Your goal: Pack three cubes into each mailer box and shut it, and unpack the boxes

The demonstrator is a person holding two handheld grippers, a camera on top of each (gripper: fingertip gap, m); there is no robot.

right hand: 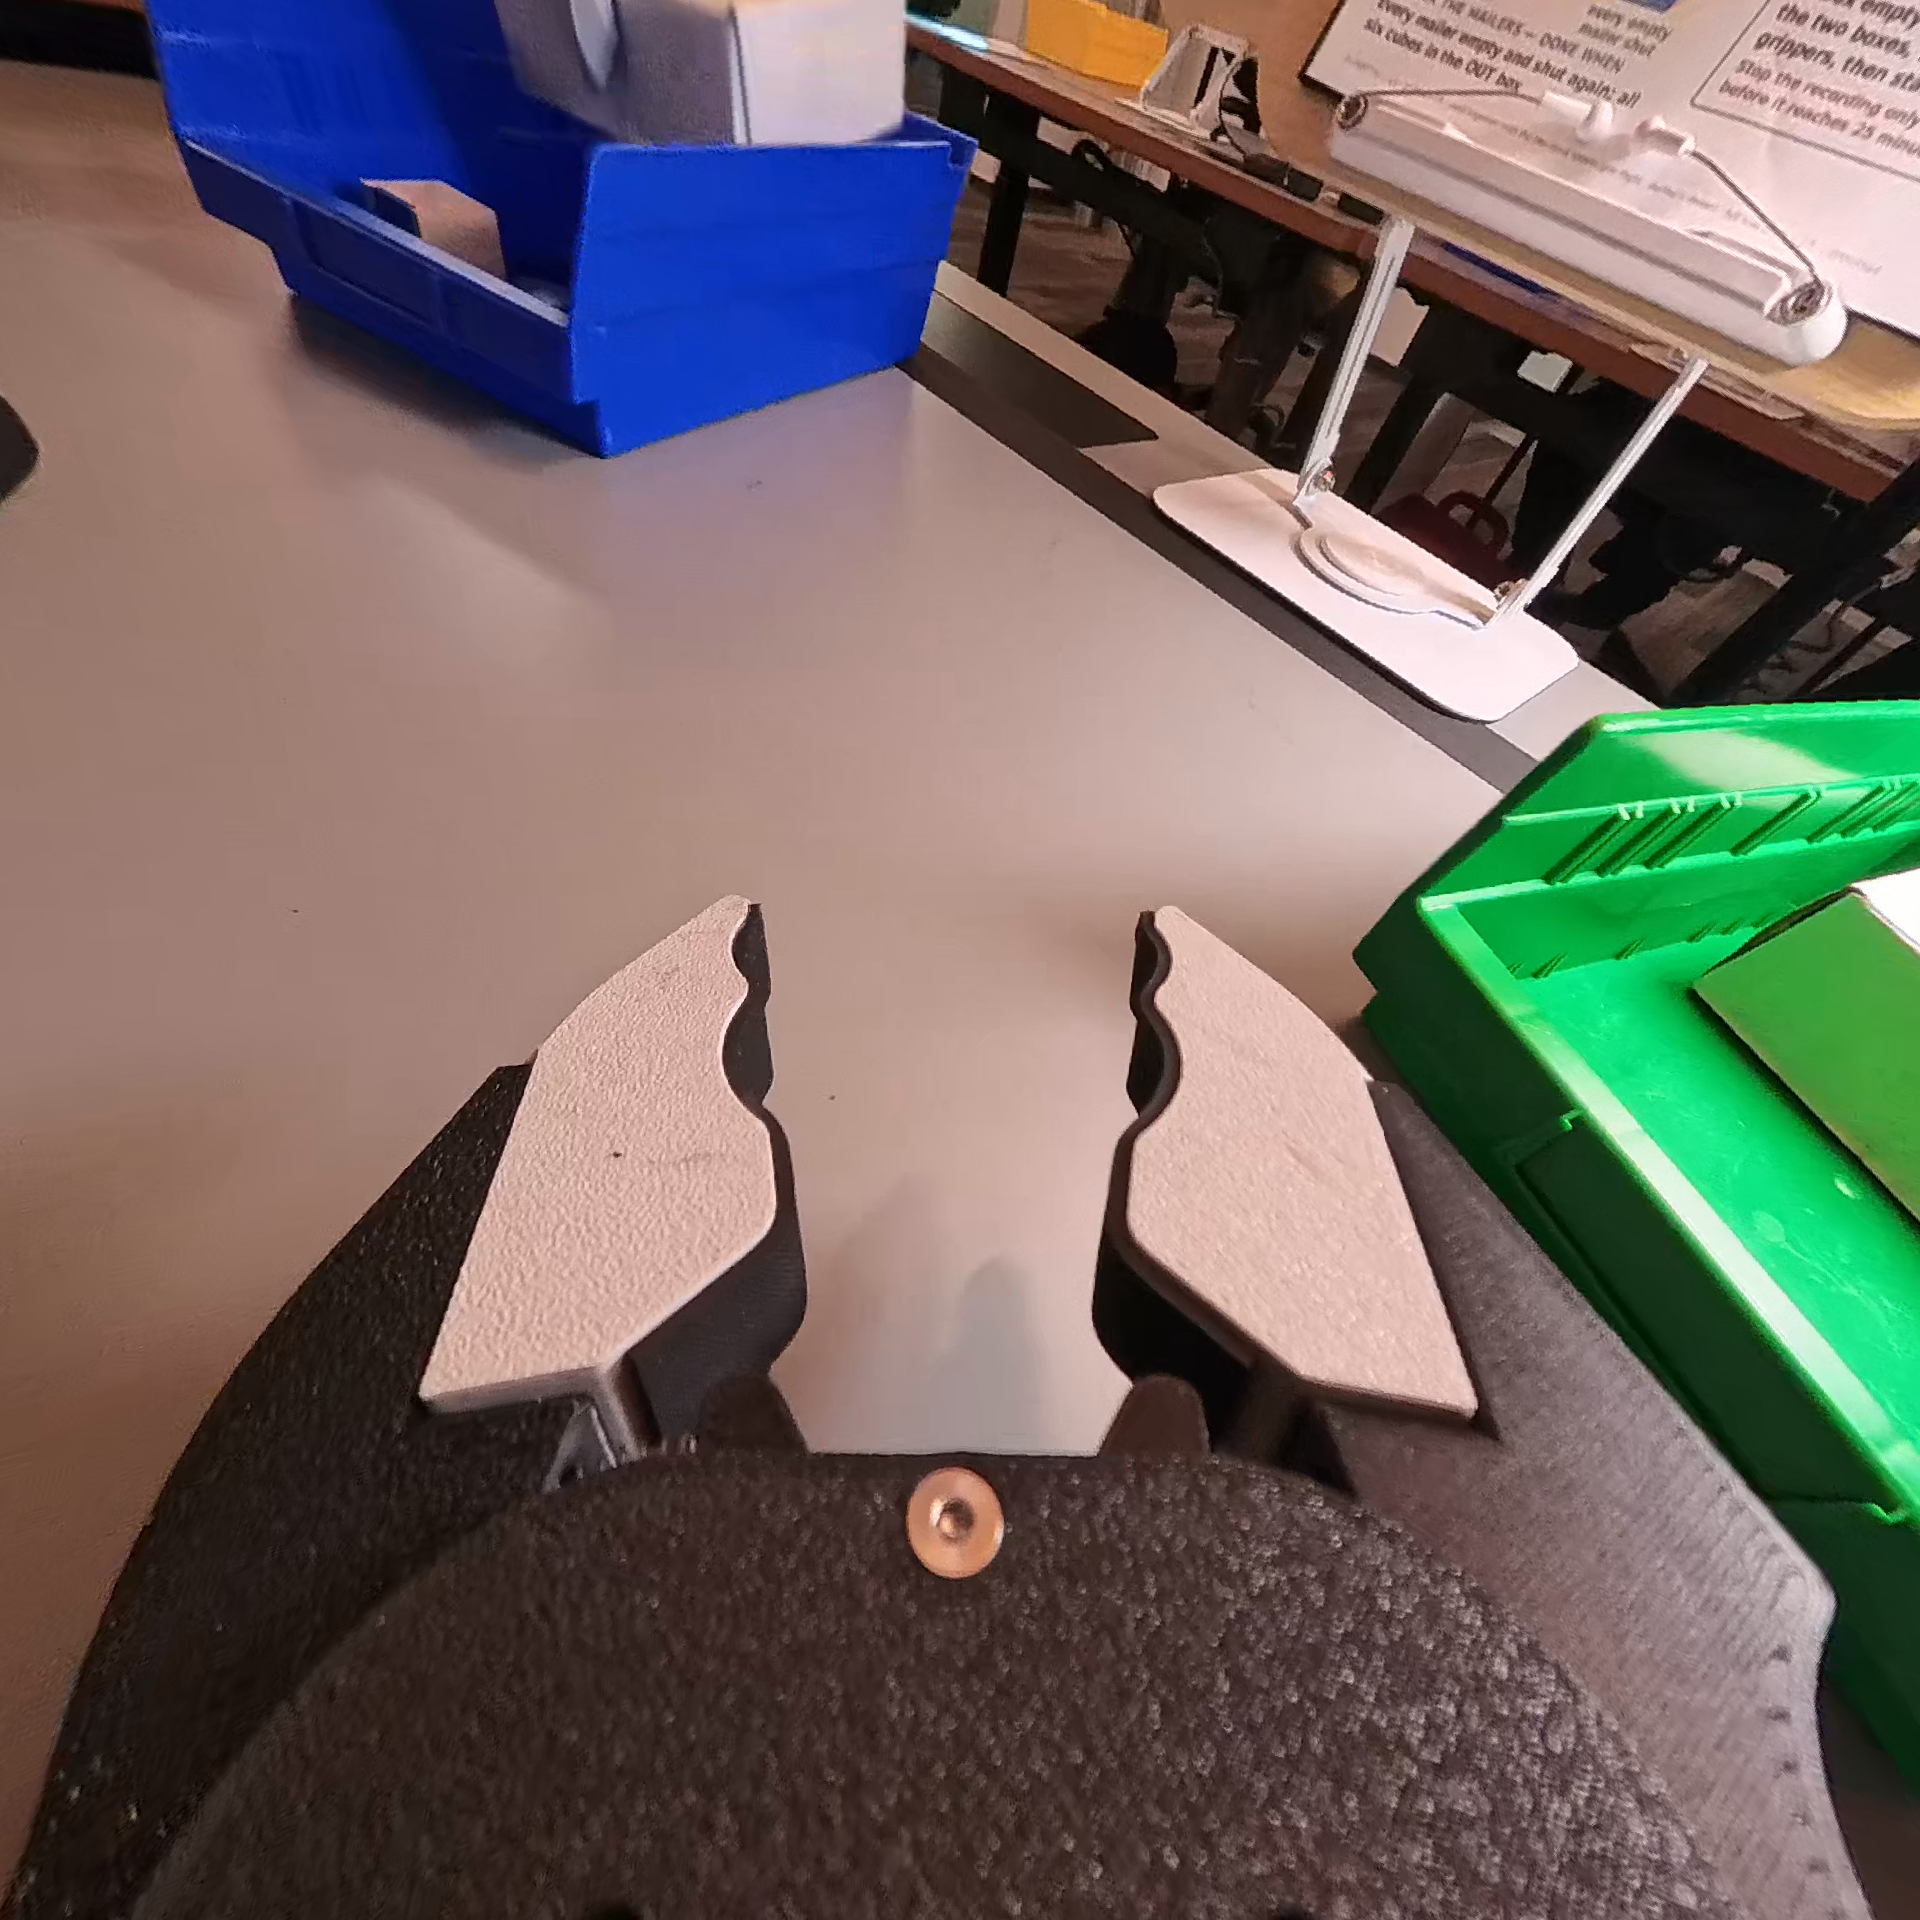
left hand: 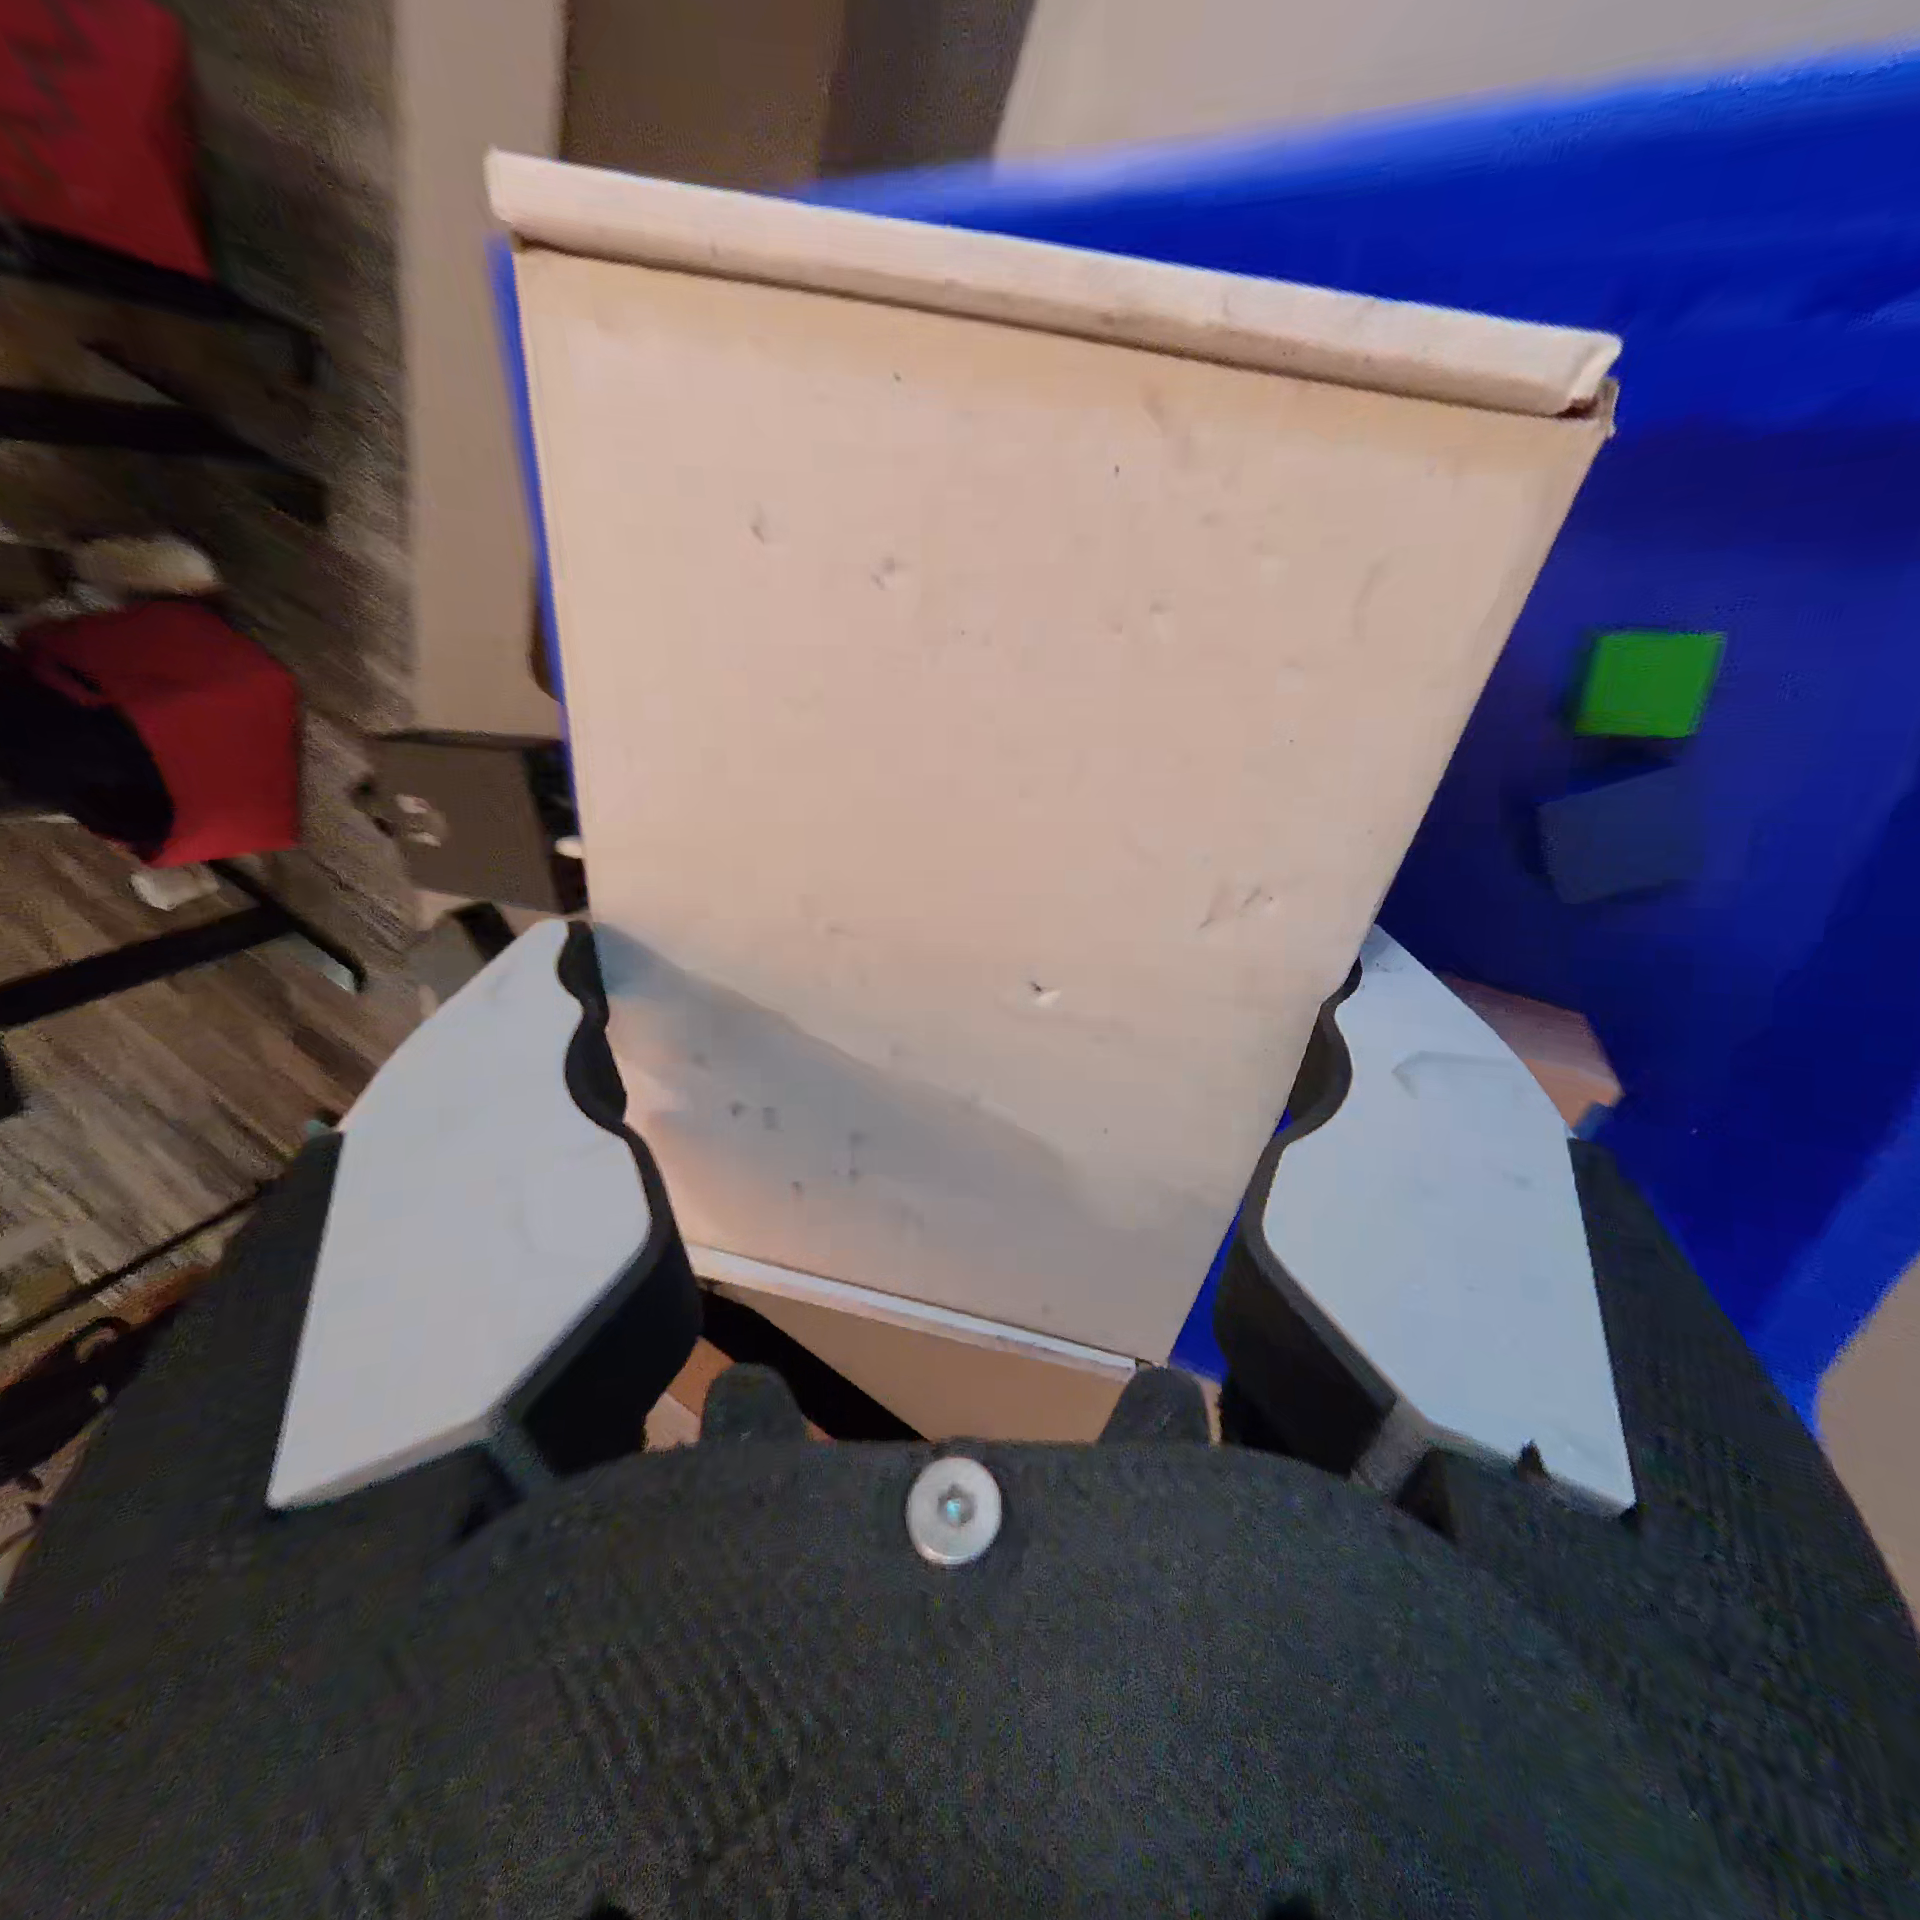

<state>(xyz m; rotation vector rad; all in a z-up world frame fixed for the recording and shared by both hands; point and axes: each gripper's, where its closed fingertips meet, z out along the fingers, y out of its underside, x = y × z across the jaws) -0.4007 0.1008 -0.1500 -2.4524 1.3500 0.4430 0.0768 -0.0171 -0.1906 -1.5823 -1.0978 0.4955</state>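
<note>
My left gripper (left hand: pixel 966 940) is shut on a white mailer box (left hand: pixel 1039 675), pinching its two sides and holding it tilted over the blue bin (left hand: pixel 1714 364). The box lid looks closed. In the bin lie a green cube (left hand: pixel 1647 686), a dark cube (left hand: pixel 1616 842) and a wooden cube (left hand: pixel 1538 1049). The right wrist view shows the same box (right hand: pixel 800 62) blurred above the blue bin (right hand: pixel 727 260), with a wooden cube (right hand: pixel 447 223) inside. My right gripper (right hand: pixel 948 920) is open and empty, low over the grey table (right hand: pixel 520 675).
A green bin (right hand: pixel 1558 1039) stands just right of my right gripper, with a flat pale box (right hand: pixel 1849 997) lying in it. A white document stand (right hand: pixel 1382 582) holding a printed sheet is at the table's far right edge. Other tables and chairs stand beyond. Left tips to right tips: about 50 cm. The dark cube (left hand: pixel 1616 842) sits 9 cm or so from the ends of my left fingers.
</note>
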